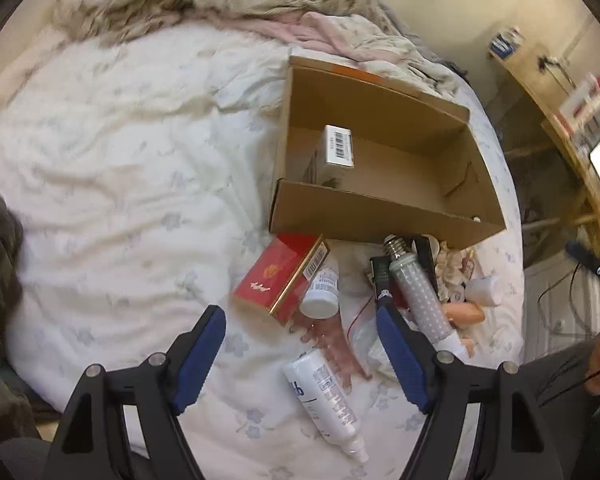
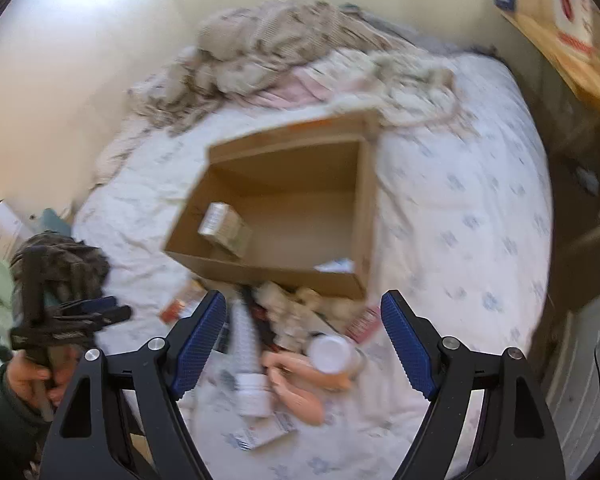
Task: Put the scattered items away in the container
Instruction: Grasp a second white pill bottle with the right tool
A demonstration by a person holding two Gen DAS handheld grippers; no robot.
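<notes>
Findings, bed surface. Cardboard box (image 1: pixel 384 184) sits open-topped toward the bed's far right, one small barcoded carton (image 1: pixel 338 152) already inside at its left end; rest of the box floor bare. Remaining clutter lies bunched on the duvet (image 1: pixel 120 168) just along the box's near wall, near the bed's right edge.

We note in the pile: red tin (image 1: pixel 280 280) touching a white-capped bottle (image 1: pixel 320 292); LED corn bulb (image 1: pixel 416 288) lying beside it; white tube (image 1: pixel 324 404) nearest the bed's near edge; white jar (image 2: pixel 332 354) and a peach-coloured item (image 2: pixel 300 380) further right.

Left gripper (image 1: pixel 300 356): jaws wide, nothing between the pads, hovering over the tin/bottle/tube group. Right gripper (image 2: pixel 304 344): jaws also wide, empty, over bulb and jar. Right-wrist view is motion-blurred, so detail there is approx.

Assessment: step in hand is approach for next pick; most items not yet binned.

Recs for doing it well:
- Pick one item per gripper; avoid straddling two, e.g. tin and bottle touch.
- Left: take the tube across its narrow width, as it lies clear of neighbours.
- Right: bulb across its body, not the glassy length-ends.
- Duvet is soft; press down lightly so pads don't snag fabric.
- Lift clear over the near wall, release low in the bare right half of the box.
</notes>
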